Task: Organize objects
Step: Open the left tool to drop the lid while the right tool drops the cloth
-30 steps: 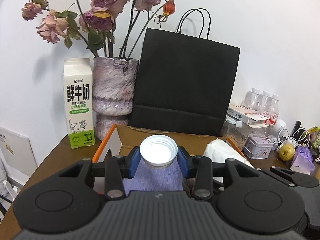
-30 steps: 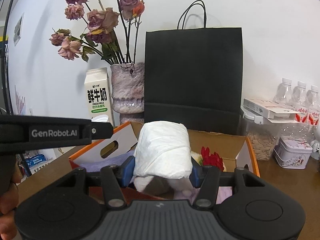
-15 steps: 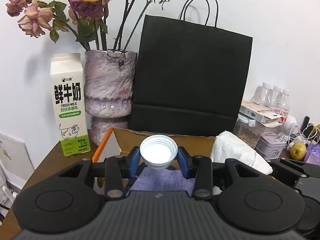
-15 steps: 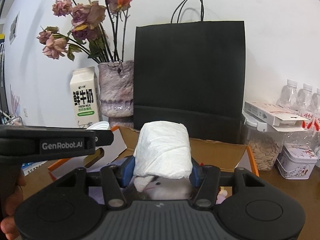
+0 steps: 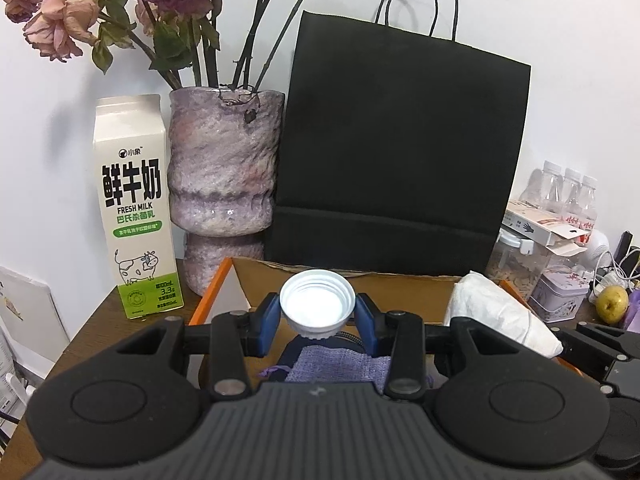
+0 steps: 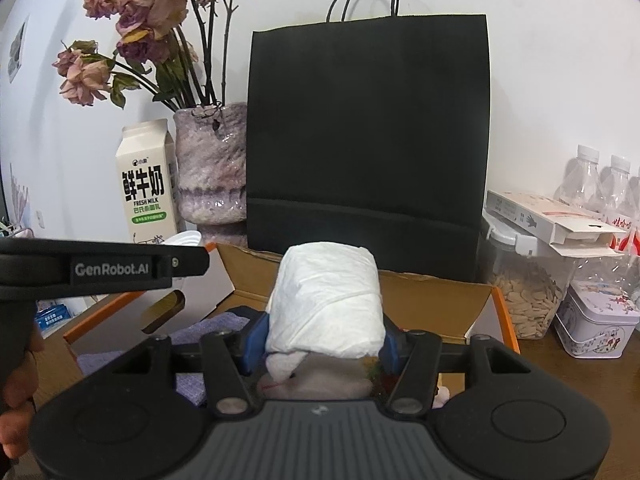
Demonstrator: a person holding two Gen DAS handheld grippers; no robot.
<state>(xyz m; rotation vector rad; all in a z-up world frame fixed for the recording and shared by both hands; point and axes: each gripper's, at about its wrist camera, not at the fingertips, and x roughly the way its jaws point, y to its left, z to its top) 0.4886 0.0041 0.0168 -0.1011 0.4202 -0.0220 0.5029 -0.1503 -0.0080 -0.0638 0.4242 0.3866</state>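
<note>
Both grippers have closed in on the black paper bag; bag and vase loom larger than before. Left gripper clamps a white cap, open side up, above the orange cardboard box. Right gripper grips a white wrapped bundle over the same box, just beside the left.

A milk carton reads "鲜牛奶" in large black characters, "FRESH MILK" beneath, and "3.3" near its base. The left gripper's black side carries "GenRobot.AI" in pale letters.
</note>
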